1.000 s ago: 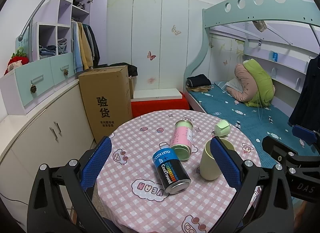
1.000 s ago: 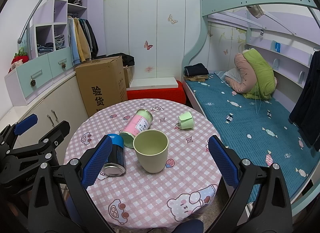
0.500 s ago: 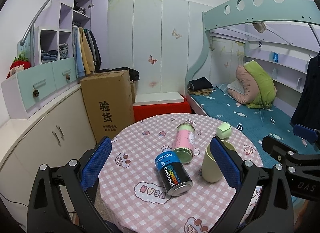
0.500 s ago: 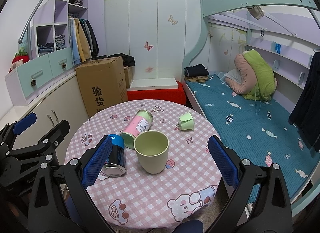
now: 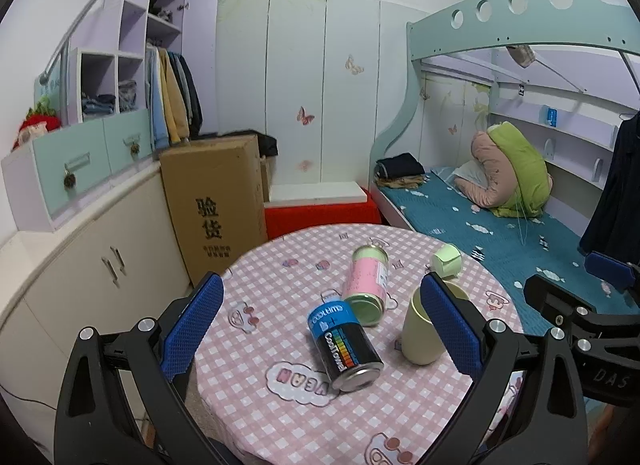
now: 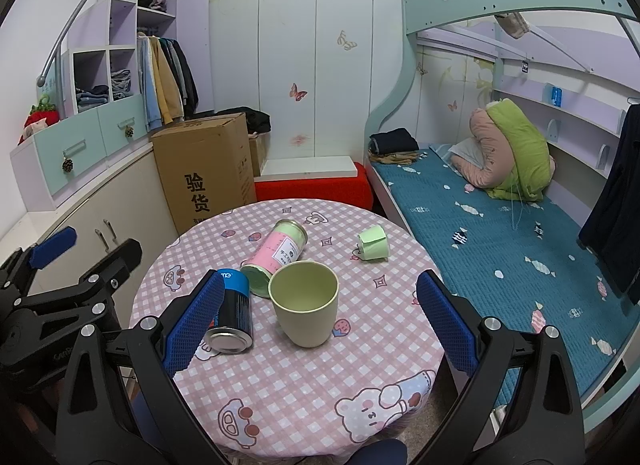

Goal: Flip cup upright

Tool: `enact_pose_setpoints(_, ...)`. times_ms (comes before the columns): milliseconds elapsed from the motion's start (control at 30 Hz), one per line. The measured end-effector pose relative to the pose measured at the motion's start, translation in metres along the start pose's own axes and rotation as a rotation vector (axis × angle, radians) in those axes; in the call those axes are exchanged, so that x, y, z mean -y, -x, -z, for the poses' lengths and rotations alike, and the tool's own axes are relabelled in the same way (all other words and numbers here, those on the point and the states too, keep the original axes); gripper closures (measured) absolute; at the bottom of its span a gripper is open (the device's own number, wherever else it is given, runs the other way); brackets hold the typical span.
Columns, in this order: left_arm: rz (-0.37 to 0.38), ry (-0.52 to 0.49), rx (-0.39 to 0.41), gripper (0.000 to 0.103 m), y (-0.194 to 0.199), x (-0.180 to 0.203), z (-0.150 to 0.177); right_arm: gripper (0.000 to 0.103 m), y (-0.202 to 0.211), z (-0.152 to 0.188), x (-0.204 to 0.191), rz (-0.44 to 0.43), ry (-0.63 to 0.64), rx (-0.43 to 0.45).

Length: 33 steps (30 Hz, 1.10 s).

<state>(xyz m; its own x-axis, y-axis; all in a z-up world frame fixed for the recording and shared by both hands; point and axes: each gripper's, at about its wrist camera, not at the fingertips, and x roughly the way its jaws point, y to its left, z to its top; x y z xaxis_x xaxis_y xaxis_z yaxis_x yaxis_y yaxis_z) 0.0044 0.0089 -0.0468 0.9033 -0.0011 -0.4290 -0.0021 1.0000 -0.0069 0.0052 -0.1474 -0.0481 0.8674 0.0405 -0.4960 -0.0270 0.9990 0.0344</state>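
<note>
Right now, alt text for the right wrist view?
An open claw hovers over a round checked table with an upright pale cup, two cans lying down, and a small green cup tipped over; bedroom behind.

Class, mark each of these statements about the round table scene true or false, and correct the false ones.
1. The large pale green cup stands upright, mouth up. True.
2. The blue-and-black can stands on its end. False: it lies on its side.
3. The right gripper is clamped on the cup. False: its jaws are wide open and hold nothing.
4. The pink canister lies on its side on the table. True.
5. The left gripper holds the small green cup. False: it is open and empty; that cup lies tipped over near the far edge.
</note>
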Motion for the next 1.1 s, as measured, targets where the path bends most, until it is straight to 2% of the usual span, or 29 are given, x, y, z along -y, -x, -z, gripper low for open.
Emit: enact_pose_setpoints(1100,-0.034,-0.007,0.021,0.008,0.0028,-0.0009,0.0029,0.006,-0.0016,0.0031,0.0022,0.004,-0.005,-0.011)
